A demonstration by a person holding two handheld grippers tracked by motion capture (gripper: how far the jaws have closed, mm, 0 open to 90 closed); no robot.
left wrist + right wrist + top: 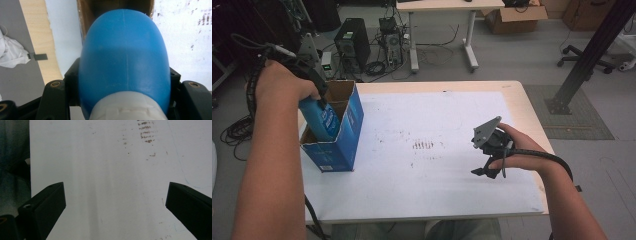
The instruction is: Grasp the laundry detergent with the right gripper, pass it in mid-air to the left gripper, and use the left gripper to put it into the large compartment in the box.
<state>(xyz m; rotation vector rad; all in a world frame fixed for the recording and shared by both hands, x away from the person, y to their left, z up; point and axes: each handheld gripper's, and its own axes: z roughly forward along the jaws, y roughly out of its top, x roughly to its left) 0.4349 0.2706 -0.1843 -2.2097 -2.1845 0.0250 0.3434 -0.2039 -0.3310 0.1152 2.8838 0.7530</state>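
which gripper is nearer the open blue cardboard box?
Left. The left gripper is right at the open blue cardboard box, holding a blue plastic bottle down into its opening. The right gripper sits open over the white table mat, well off to the box's right.

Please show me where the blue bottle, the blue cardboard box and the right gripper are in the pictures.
blue bottle (123,52), left gripper view, on the middle of its body.
blue cardboard box (353,117), high view, on its blue outer side wall.
right gripper (115,200), right gripper view, midway between its open jaws.
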